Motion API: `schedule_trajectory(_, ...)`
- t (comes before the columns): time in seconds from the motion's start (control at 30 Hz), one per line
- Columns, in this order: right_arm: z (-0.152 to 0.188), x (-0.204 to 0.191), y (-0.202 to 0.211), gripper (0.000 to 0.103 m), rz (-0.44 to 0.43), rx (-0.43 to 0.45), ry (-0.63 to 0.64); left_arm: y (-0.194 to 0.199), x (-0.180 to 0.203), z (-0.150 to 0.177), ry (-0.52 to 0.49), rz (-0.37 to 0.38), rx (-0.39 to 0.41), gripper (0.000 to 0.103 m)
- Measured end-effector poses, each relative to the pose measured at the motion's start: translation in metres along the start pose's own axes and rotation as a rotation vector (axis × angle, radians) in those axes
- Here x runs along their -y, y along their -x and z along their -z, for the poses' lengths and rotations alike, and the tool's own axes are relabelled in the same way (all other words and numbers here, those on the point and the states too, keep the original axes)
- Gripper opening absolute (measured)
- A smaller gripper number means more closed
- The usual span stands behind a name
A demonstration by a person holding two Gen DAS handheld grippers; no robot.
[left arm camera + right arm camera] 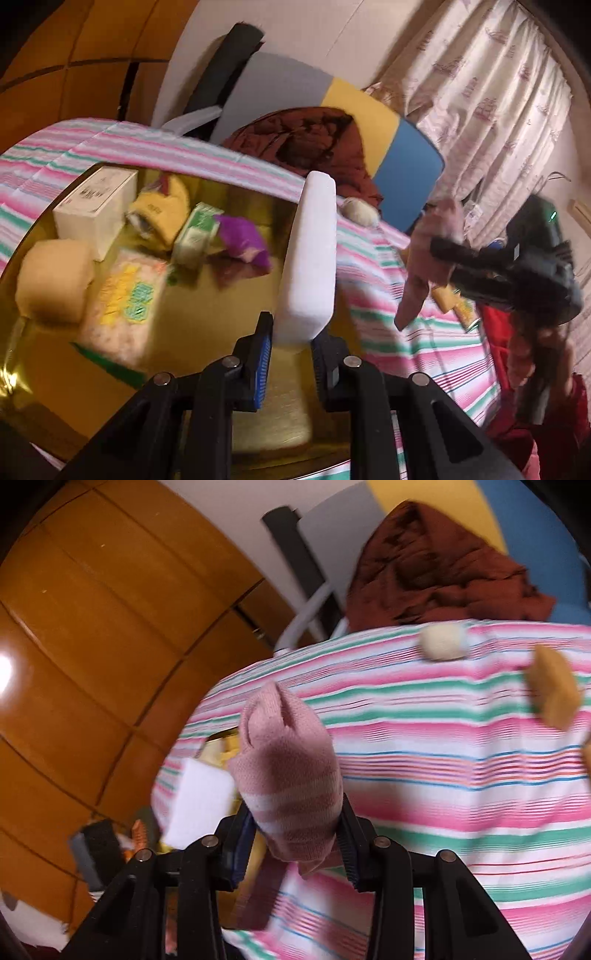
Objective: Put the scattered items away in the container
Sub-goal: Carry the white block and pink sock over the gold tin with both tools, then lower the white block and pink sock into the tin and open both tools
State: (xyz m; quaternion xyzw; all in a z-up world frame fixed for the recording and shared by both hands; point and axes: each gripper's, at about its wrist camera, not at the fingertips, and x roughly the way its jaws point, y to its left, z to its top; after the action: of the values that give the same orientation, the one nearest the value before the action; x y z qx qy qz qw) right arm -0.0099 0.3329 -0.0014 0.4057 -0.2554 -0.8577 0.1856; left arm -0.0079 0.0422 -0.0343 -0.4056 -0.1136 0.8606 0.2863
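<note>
white box [94, 206]: dark print on top, too blurred to read
yellow pouch [162, 214]: small mark, unreadable
green-white carton [197, 230]: green print, unreadable
clear packet [125, 291]: yellow and green characters, blurred, not legible
curtain [491, 92]: pink ship motifs, no letters

Warm indoor light, pretty dim overall w/ yellowish cast. Bright glare spot on the wooden cabinet [7, 672] at left. Heavy fisheye bending + dark corners, motion blur smears the striped cloth [461, 760] and container contents.
</note>
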Motion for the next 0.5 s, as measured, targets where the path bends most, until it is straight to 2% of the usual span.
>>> schedule_trajectory(0.23,-0.009,-0.049,-0.062,0.041,-0.007,-0.067,0.049,-0.008,-0.032,0.005,0.054,-0.066,-0.082,0.020)
schedule_trajectory(0.33,-0.016,-0.056,-0.081,0.041,0.035,-0.084,0.059,-0.011,-0.040,0.006,0.067,-0.068,-0.111,0.020)
schedule_trajectory(0.5,-0.024,-0.056,-0.114,0.041,0.121,-0.111,0.067,-0.015,-0.039,0.004,0.034,-0.096,-0.123,0.021)
